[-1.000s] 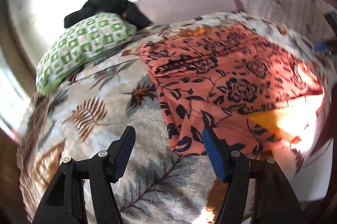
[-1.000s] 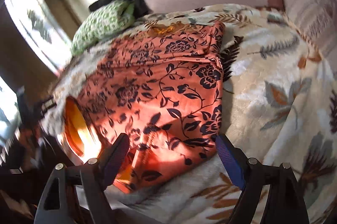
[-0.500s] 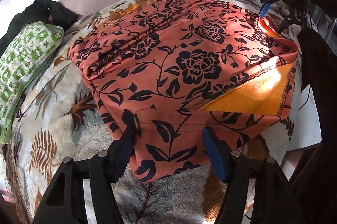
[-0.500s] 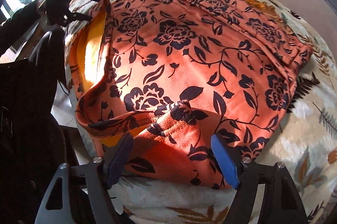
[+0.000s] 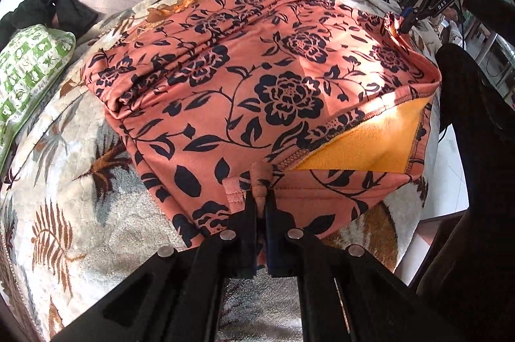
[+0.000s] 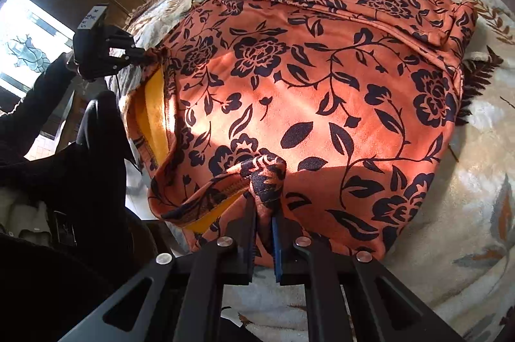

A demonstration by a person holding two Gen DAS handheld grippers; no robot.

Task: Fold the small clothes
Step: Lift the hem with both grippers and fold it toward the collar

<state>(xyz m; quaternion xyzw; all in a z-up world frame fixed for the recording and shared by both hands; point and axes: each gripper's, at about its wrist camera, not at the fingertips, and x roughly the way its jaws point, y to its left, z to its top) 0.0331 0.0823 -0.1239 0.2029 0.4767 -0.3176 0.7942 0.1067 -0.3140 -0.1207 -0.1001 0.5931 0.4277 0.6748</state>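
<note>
Left wrist view: the left gripper [image 5: 261, 197] pinches the near hem of the orange flowered garment [image 5: 257, 84] spread on the leaf-print blanket [image 5: 80, 197]; the right gripper [image 6: 264, 207] clamps another bunched hem at the blanket's edge.

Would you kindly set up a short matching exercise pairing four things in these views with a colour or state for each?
Things:
1. left hand-held gripper
2. garment lining
3. pillow
4. blanket

Descriptions:
A. green and white check
B. shut on the garment's hem
C. plain yellow-orange
D. cream with leaf print, under the garment

Pairs: 1-B, 2-C, 3-A, 4-D
</note>
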